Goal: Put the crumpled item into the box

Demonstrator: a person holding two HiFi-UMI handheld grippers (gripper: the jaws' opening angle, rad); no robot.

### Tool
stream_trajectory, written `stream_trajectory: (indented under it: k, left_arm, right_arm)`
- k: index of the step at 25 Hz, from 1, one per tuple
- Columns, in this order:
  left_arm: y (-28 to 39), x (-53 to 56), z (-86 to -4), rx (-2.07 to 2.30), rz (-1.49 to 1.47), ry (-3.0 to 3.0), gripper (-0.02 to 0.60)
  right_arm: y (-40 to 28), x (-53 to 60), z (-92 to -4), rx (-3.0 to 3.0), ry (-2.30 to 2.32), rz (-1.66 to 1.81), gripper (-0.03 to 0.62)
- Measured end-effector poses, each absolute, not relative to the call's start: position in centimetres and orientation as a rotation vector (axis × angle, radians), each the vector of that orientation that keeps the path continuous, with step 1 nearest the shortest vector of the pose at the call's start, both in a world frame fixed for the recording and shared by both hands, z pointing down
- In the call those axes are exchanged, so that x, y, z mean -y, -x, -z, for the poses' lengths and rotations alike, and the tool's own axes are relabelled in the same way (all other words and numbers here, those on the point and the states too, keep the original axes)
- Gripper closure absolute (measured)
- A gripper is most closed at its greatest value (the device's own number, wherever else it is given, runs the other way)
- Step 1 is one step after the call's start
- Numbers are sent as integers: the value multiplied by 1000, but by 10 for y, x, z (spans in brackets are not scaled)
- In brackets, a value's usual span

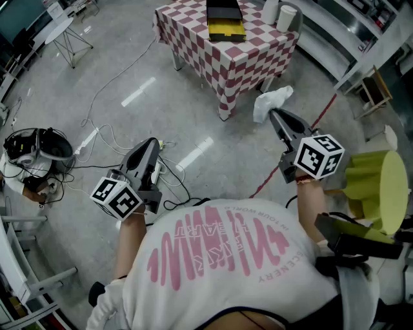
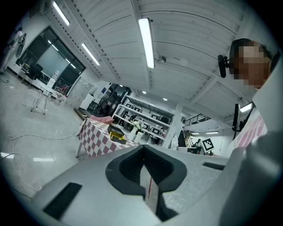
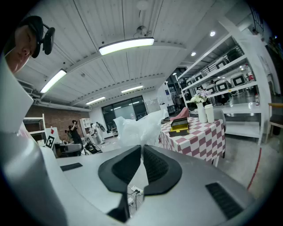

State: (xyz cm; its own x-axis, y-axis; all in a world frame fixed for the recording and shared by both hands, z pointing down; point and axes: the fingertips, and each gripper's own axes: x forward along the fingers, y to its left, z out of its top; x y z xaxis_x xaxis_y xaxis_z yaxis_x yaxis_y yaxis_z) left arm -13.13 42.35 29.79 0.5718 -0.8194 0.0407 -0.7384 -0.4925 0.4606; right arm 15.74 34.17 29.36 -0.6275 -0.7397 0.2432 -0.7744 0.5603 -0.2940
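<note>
two grippers show in the head view, one on either side of your shirt. your right gripper (image 1: pixel 274 115), at about 2 o'clock from the frame's middle, has its fingers clamped on the crumpled white plastic (image 1: pixel 271 102). the plastic bunches out past the tips toward 12 o'clock and is held in the air just beside the near corner of the checked table (image 1: pixel 213 61). you can't tell there whether it brushes the cloth, and the pinched part is hidden between the pads. your left gripper (image 1: pixel 152 143), at 8 o'clock, has its fingers drawn together on nothing; in the left gripper view the tips meet with only floor behind them.

the yellow and black box (image 1: pixel 225 20) sits on the table at 12 o'clock, well apart from the plastic. its far end is cut off by the top edge, and no view looks into it. two white upright containers (image 1: pixel 279 14) stand at the box's 3 o'clock, also clipped at the top and too small to name. cables (image 1: pixel 110 138) trail over the floor at 9 o'clock. a yellow-green seat (image 1: pixel 377 184) at 4 o'clock is partly cut off by the right edge.
</note>
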Motion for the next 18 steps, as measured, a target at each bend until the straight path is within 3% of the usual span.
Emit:
stream_trajectory:
  k: [18]
  left_arm:
    - [149,-395,-307,1265,263,-2366,574]
  right_arm:
    - [-137,-319,-305,2696,-1345,-623,572]
